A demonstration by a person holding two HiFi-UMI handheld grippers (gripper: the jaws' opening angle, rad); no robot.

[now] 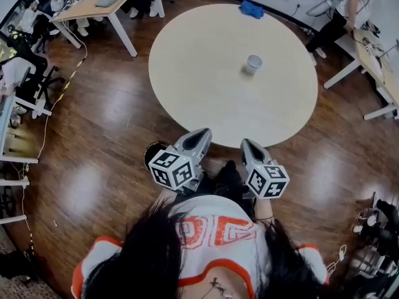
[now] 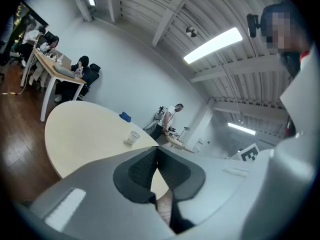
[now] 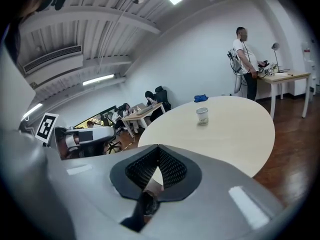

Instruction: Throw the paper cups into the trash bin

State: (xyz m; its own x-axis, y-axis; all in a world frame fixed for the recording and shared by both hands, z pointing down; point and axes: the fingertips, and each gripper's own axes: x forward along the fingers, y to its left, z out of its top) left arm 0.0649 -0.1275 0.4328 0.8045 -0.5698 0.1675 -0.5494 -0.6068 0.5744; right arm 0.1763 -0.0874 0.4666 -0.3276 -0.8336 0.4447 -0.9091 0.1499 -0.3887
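A single white paper cup (image 1: 253,63) stands upright on the round pale table (image 1: 206,86), right of its middle; it also shows in the left gripper view (image 2: 133,137) and the right gripper view (image 3: 202,115). Both grippers hang close to my body at the table's near edge, well short of the cup. The left gripper (image 1: 201,134) has its jaws closed tip to tip with nothing between them (image 2: 156,149). The right gripper (image 1: 247,143) is likewise shut and empty (image 3: 158,148). A dark round bin (image 1: 151,154) sits on the floor, partly hidden under the left gripper.
A blue cloth (image 1: 252,9) lies at the table's far edge. A person (image 1: 345,11) stands by a desk at the back right. Another desk (image 1: 103,2) with seated people is at the back left. Wooden floor surrounds the table.
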